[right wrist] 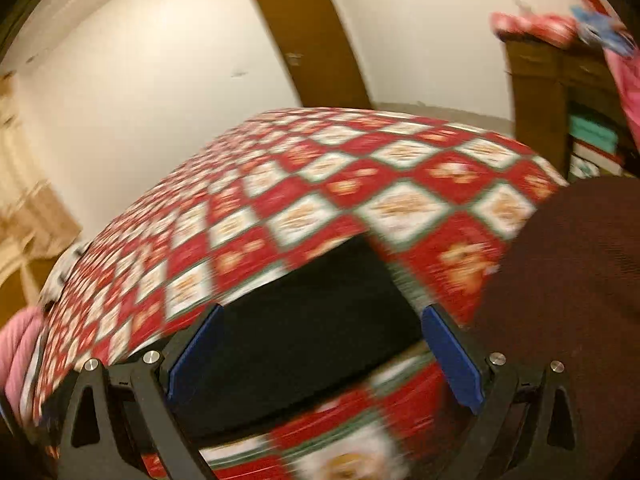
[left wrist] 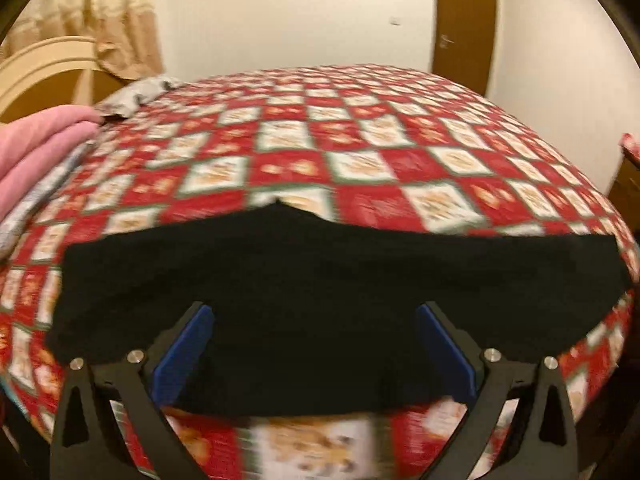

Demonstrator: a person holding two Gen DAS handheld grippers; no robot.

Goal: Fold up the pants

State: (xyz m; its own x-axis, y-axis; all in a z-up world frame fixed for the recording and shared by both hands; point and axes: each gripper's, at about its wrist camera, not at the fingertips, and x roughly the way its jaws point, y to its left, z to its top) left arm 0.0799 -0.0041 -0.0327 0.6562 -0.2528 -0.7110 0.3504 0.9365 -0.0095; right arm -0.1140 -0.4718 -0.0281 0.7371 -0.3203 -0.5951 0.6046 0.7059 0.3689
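Black pants (left wrist: 320, 300) lie folded into a wide flat block near the front edge of the bed. My left gripper (left wrist: 314, 312) hovers over their near side, open, its blue pads (left wrist: 184, 356) spread wide with only the cloth beneath them. In the right wrist view the same pants (right wrist: 304, 320) show as a dark rectangle between the fingers. My right gripper (right wrist: 320, 316) is open too, above the pants' near end. Both views are blurred by motion.
A red and white checkered bedspread (left wrist: 360, 148) covers the bed. Pink folded cloth (left wrist: 36, 148) sits at its left. A dark brown garment (right wrist: 568, 280) fills the right of the right wrist view. A wooden shelf unit (right wrist: 540, 92) and a door (right wrist: 312, 40) stand behind.
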